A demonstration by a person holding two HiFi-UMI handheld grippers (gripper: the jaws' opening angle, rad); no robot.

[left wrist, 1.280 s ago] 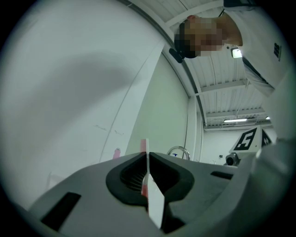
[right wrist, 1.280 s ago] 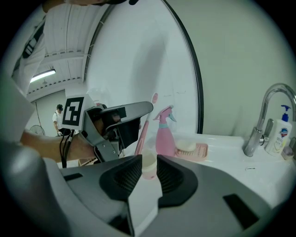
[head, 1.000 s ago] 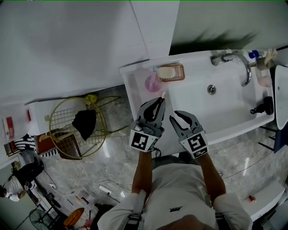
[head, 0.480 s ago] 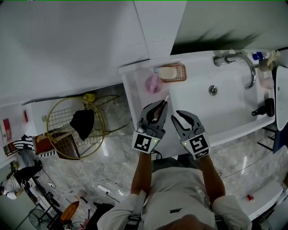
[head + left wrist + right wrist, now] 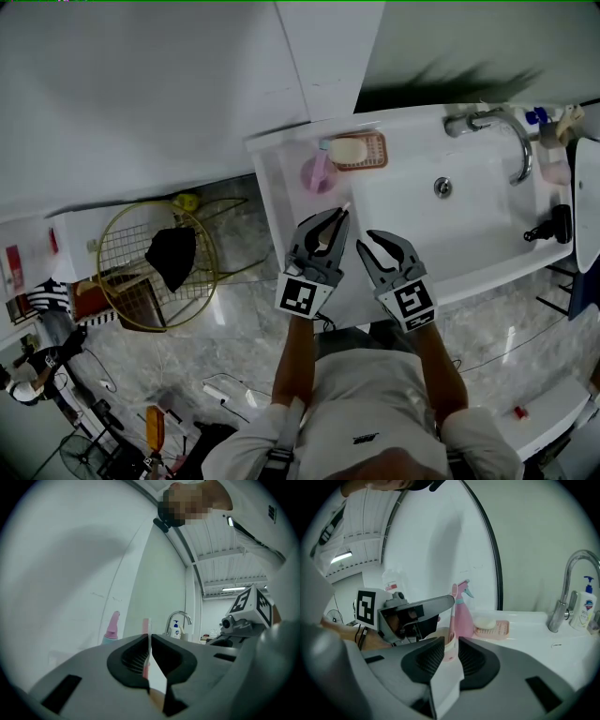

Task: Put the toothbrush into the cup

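You are clamping the toothbrush (image 5: 453, 604) upright in the closed left tool (image 5: 149, 639), its lower end seemingly entering the cup (image 5: 439, 633) at the worktop's (image 5: 281, 183) left end, while your slightly parted right tool (image 5: 449, 651) is holding nothing, so releasing remains.

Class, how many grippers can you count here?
2. The left gripper, shut on the toothbrush, is at the sink's front edge; the right gripper, open, is just beside it. None seems hidden.

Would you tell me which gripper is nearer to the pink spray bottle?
Left. The left gripper, holding the toothbrush, is just short of the pink spray bottle; the right gripper sits farther back and to the right.
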